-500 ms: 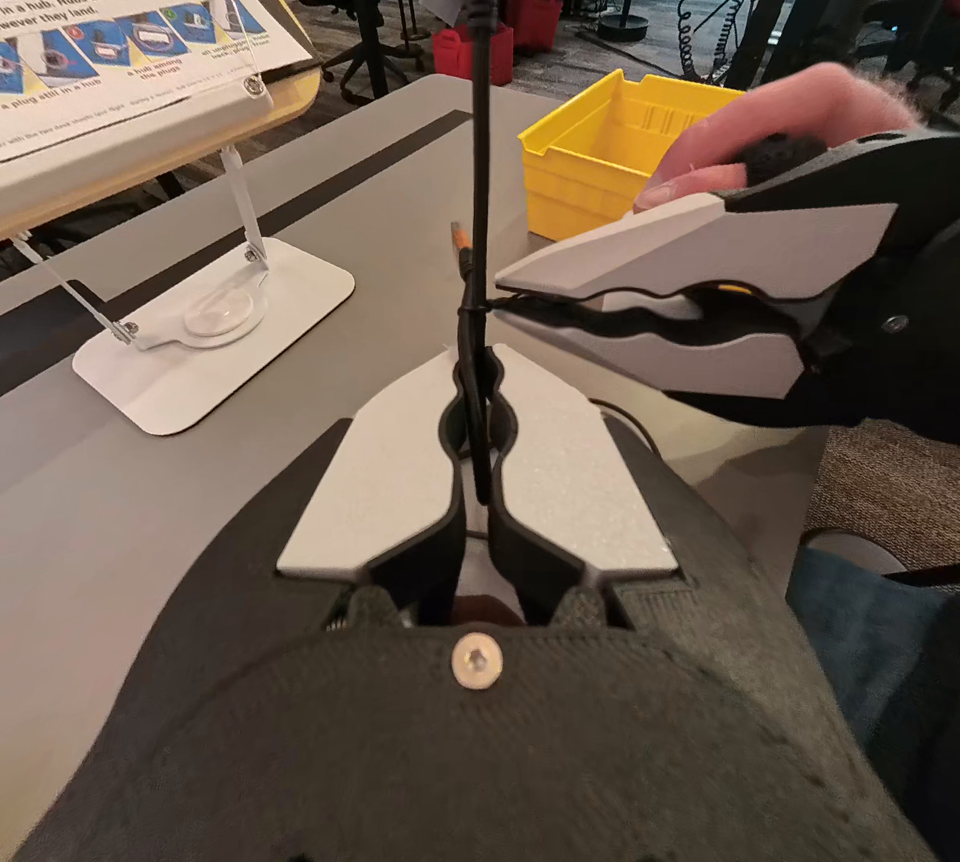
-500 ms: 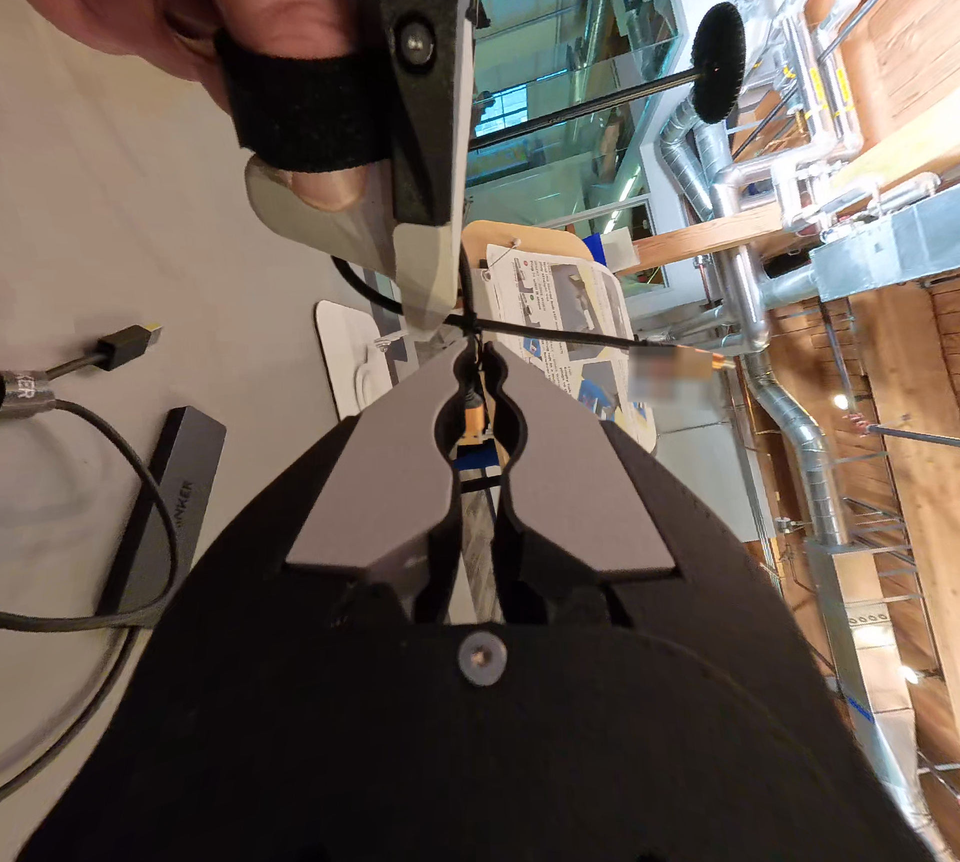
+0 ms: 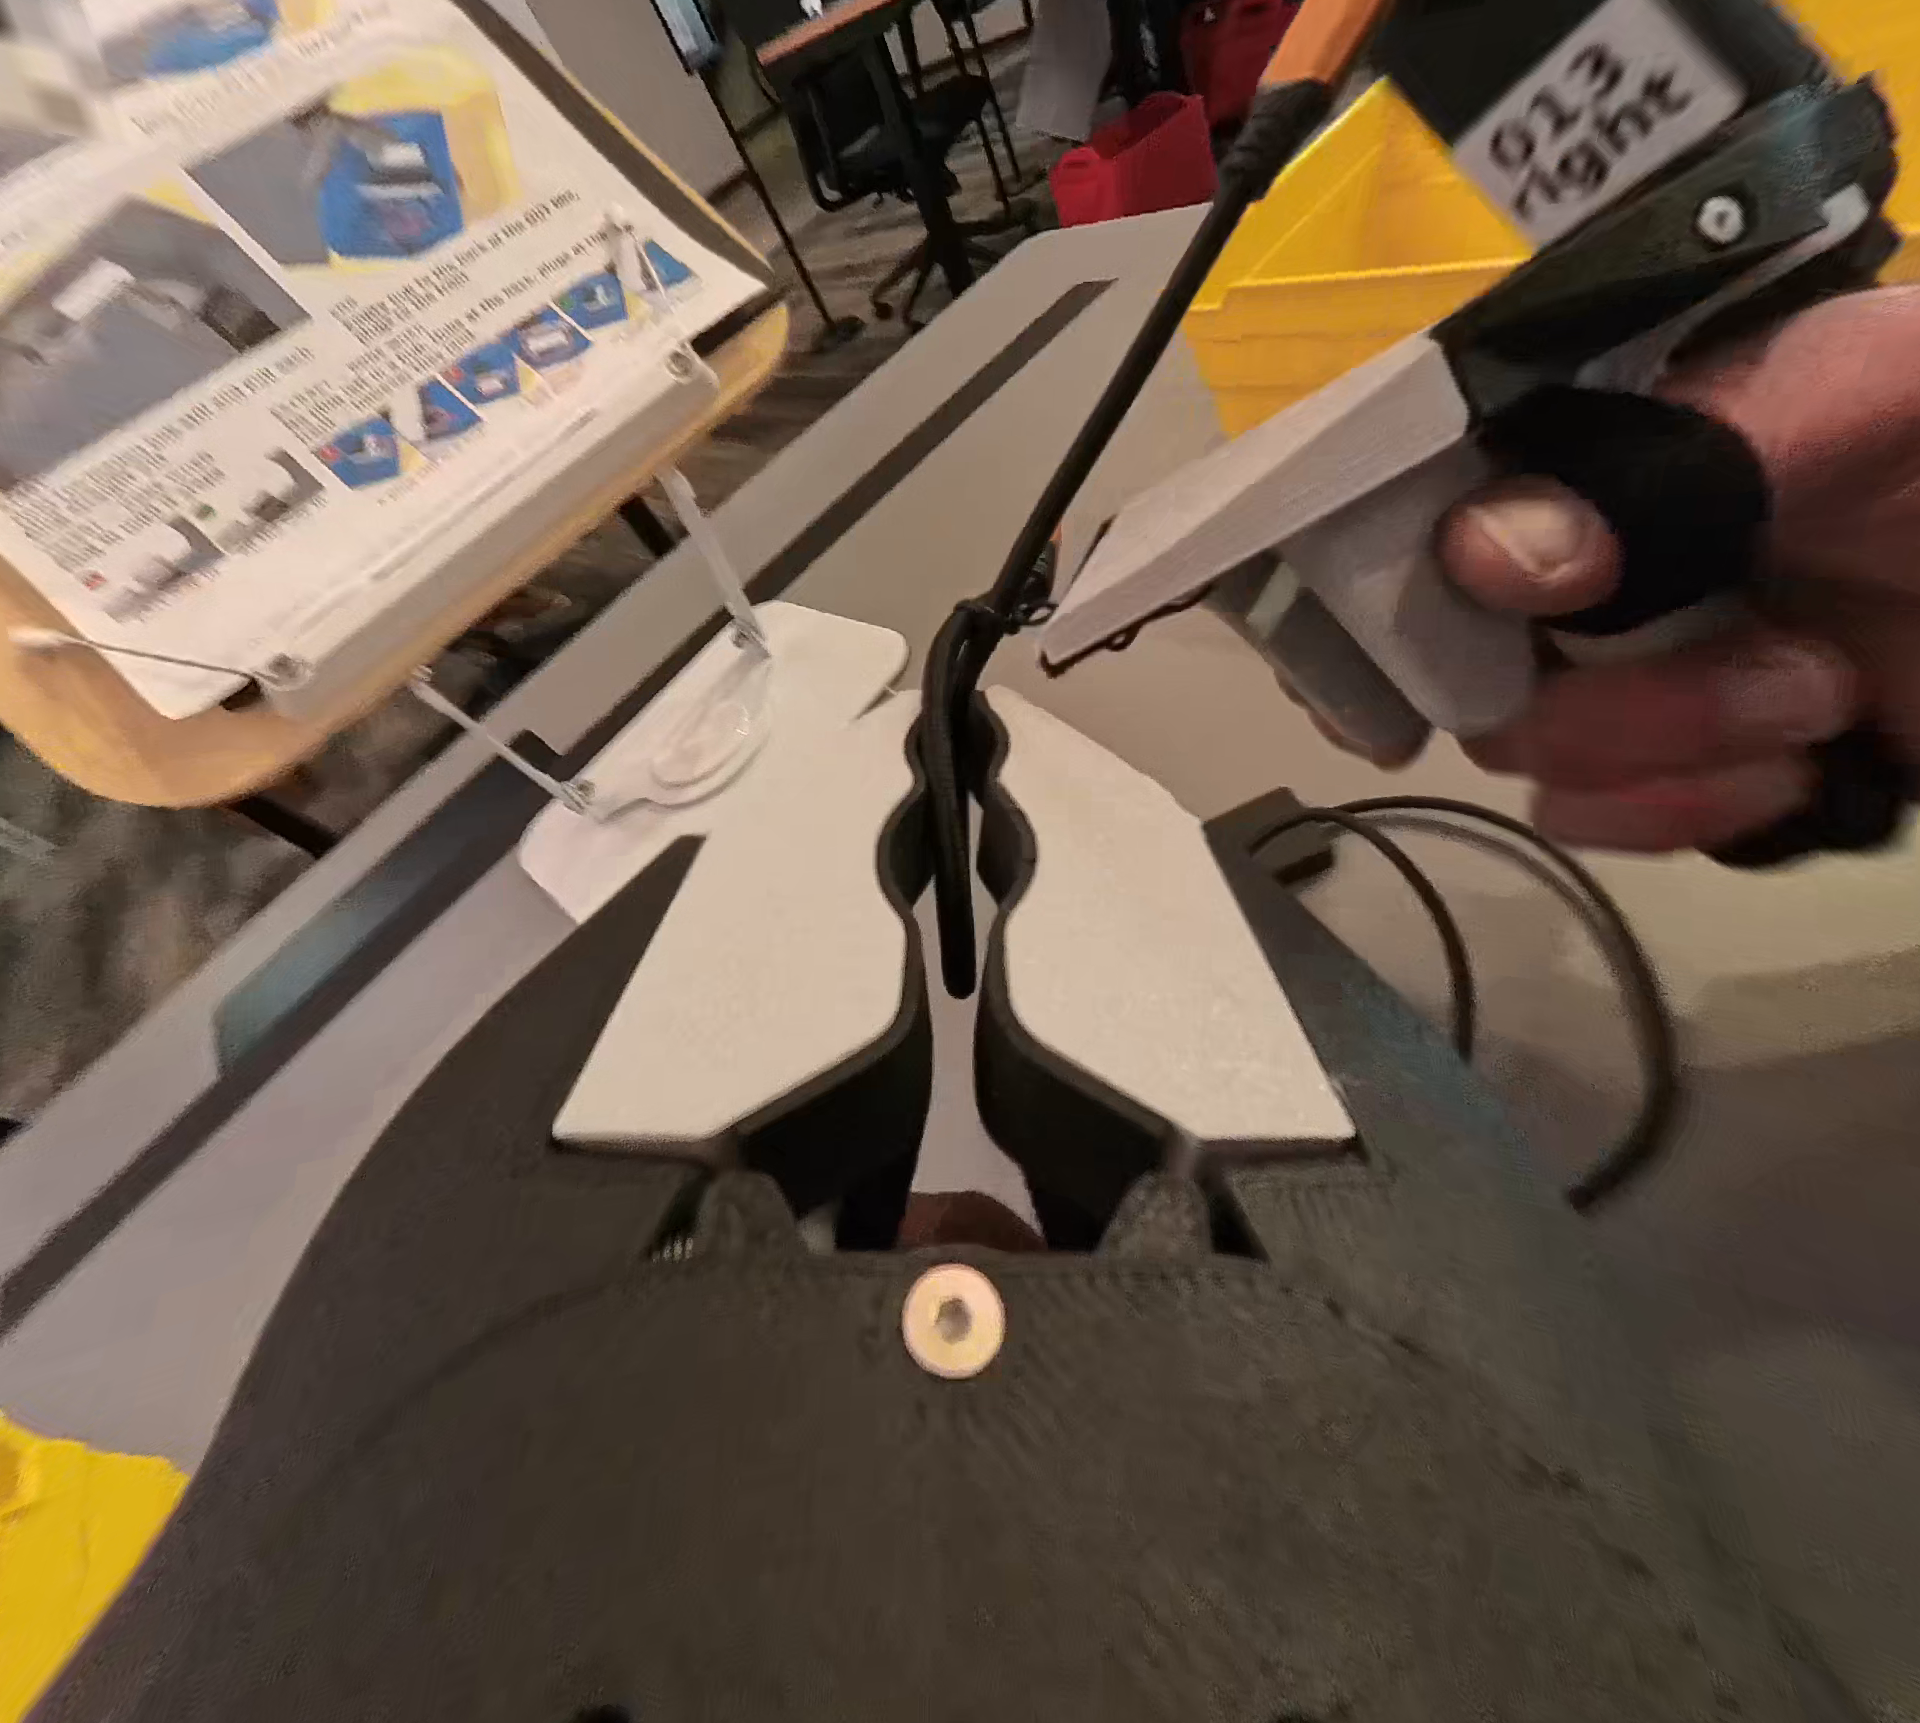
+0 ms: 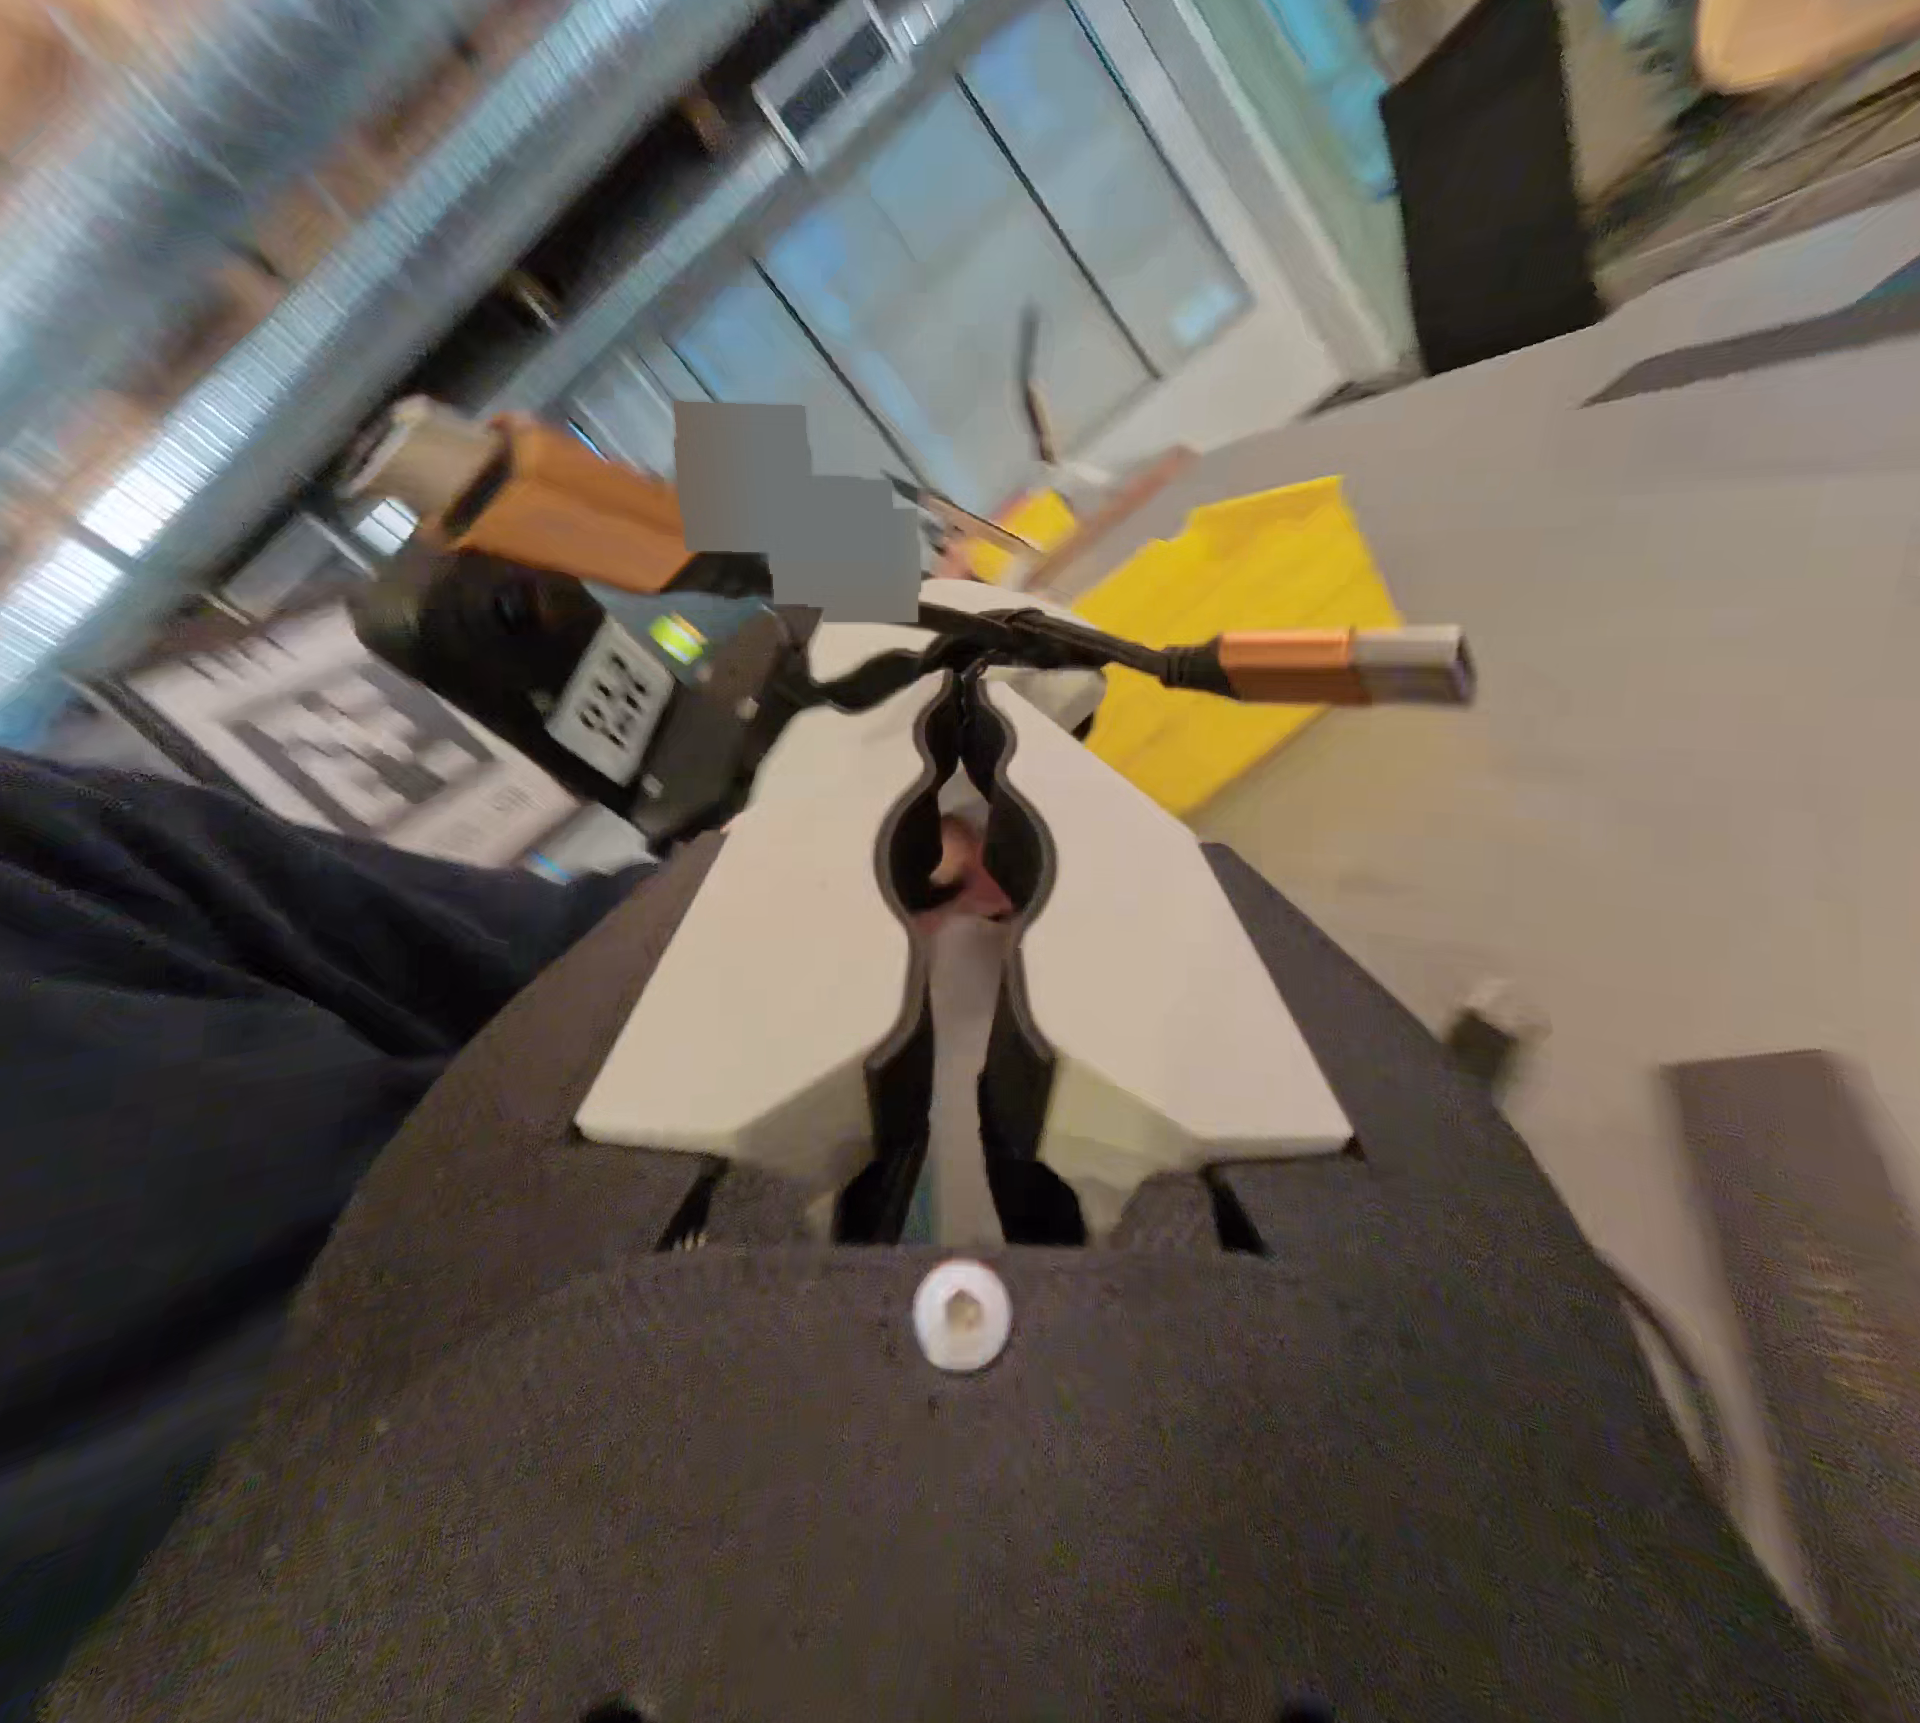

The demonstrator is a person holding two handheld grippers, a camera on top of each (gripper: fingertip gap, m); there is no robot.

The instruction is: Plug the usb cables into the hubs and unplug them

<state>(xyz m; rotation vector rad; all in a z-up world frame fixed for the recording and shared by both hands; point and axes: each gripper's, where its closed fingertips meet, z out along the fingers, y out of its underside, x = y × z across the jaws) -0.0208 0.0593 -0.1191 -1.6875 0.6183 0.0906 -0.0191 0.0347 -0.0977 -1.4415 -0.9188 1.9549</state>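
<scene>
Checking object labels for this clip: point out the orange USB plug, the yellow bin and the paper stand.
orange USB plug [image 4: 1294, 667], right wrist view, orange shell.
yellow bin [image 3: 1351, 219], left wrist view, side wall.
paper stand [image 3: 831, 645], left wrist view, white base.

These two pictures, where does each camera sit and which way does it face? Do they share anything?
Left wrist view: sits on the left gripper, looking across the grey table at an instruction sheet and yellow bin; the right gripper and the hand holding it show.
Right wrist view: sits on the right gripper, tilted up toward windows; a dark sleeve shows.
Shared: the black cable with orange plugs, pinched by both grippers, plus bin and table.
</scene>
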